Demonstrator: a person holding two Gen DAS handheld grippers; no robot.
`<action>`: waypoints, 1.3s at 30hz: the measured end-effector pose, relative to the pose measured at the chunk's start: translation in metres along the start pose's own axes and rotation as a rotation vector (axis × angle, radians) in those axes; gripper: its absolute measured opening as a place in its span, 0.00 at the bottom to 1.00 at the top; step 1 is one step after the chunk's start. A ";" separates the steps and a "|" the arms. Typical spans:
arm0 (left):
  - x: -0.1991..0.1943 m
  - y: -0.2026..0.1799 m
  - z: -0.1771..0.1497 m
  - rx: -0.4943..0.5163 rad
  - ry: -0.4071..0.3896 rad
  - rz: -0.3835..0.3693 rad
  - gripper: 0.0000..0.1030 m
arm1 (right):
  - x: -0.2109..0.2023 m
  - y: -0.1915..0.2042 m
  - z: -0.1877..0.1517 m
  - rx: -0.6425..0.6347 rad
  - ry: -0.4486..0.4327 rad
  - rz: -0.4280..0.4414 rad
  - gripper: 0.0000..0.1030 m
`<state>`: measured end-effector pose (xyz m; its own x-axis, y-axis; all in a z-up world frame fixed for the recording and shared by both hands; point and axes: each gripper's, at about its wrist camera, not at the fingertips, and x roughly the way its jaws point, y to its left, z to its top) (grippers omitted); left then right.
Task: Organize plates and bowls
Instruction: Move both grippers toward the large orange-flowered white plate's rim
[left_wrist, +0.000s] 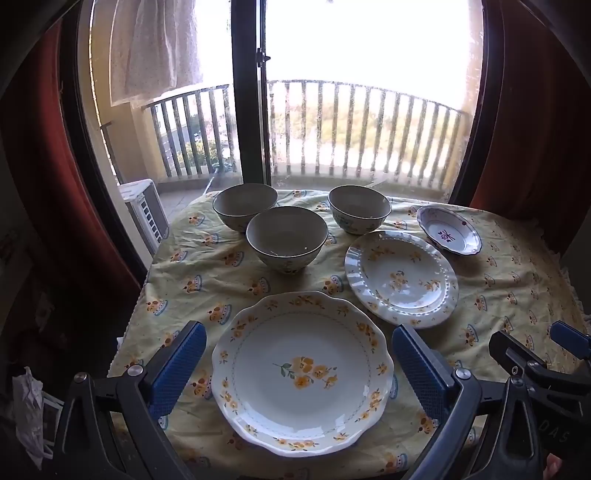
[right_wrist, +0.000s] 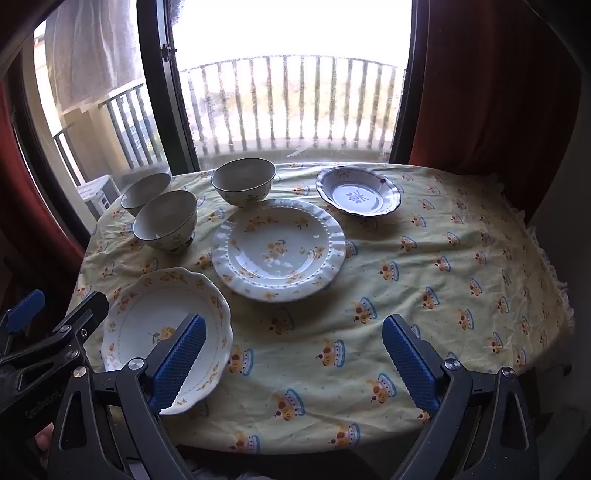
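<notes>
Left gripper (left_wrist: 299, 363): jaws spread wide, empty, hovering above the large plate (left_wrist: 301, 373) at the table's near edge. Right gripper (right_wrist: 293, 363): jaws spread wide, empty, above bare tablecloth (right_wrist: 424, 266) beside that plate. The ribbed plate (right_wrist: 277, 249) lies mid-table. The small blue-rimmed dish (right_wrist: 358, 195) and three bowls (left_wrist: 287, 238) stand toward the far edge by the window (right_wrist: 295, 74).

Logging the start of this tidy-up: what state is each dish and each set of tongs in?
Large scalloped plate: flat, empty, unstacked.
Beaded plate: flat, empty, apart.
Blue-rimmed dish: upright, empty.
Three bowls: upright, unstacked, seemingly empty.
Left tongs: open, holding nothing.
Right tongs: open, holding nothing.
</notes>
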<state>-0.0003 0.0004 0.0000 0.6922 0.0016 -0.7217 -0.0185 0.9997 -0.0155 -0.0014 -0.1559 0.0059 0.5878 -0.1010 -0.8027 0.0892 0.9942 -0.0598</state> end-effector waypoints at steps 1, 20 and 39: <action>0.000 0.000 0.000 0.002 -0.001 0.003 0.98 | 0.000 0.001 -0.001 -0.004 0.003 -0.005 0.95; -0.003 0.004 0.003 0.003 -0.006 0.005 0.98 | -0.002 0.001 0.002 -0.002 -0.004 0.008 0.95; -0.002 0.004 0.003 0.006 -0.003 0.009 0.98 | -0.003 -0.002 0.001 0.002 -0.004 0.010 0.95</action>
<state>0.0001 0.0049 0.0031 0.6938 0.0106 -0.7200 -0.0206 0.9998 -0.0050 -0.0023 -0.1580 0.0088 0.5918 -0.0911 -0.8009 0.0845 0.9951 -0.0507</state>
